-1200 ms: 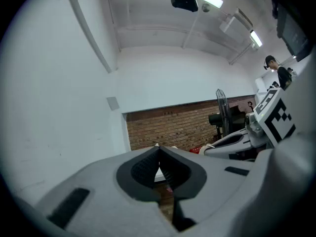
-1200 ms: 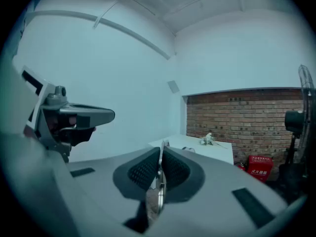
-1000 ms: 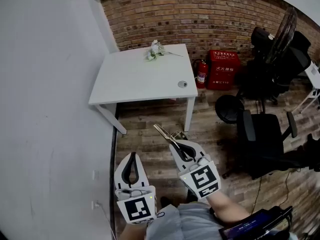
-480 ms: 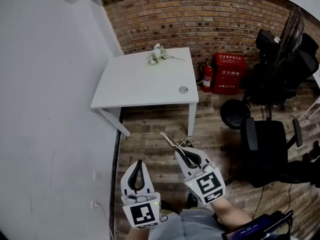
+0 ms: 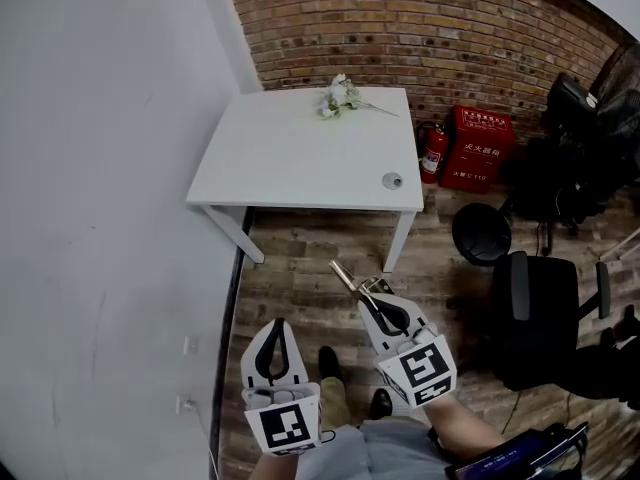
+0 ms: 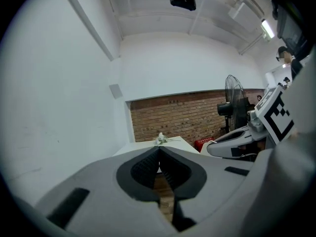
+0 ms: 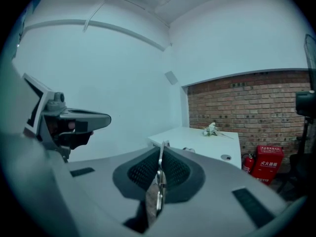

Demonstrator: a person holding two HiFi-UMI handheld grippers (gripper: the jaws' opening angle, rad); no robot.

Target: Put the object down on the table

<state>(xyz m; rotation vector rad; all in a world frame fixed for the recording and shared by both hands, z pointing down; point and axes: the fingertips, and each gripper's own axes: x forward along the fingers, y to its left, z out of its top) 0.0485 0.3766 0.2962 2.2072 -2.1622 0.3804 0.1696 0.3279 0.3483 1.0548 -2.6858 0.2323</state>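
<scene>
My right gripper (image 5: 372, 298) is shut on a thin metal tool (image 5: 347, 275) whose tip sticks out forward, over the wooden floor and short of the white table (image 5: 300, 158). In the right gripper view the tool (image 7: 159, 181) stands on edge, pinched between the dark pads of the gripper (image 7: 161, 149). My left gripper (image 5: 272, 325) hangs beside it at the lower left, shut with nothing in it; in the left gripper view this gripper (image 6: 159, 149) has its pads pressed together. The table (image 7: 197, 139) lies ahead of both.
A white flower sprig (image 5: 340, 95) lies at the table's far edge and a round cable hole (image 5: 392, 180) near its right front corner. A red fire extinguisher (image 5: 432, 148) and red box (image 5: 478, 148) stand by the brick wall. Black office chairs (image 5: 545, 308) crowd the right. A white wall (image 5: 100, 218) runs along the left.
The table has come nearer and shifted right in the head view as the person steps toward it. Both grippers stay shut, the right one still holding the metal tool.
</scene>
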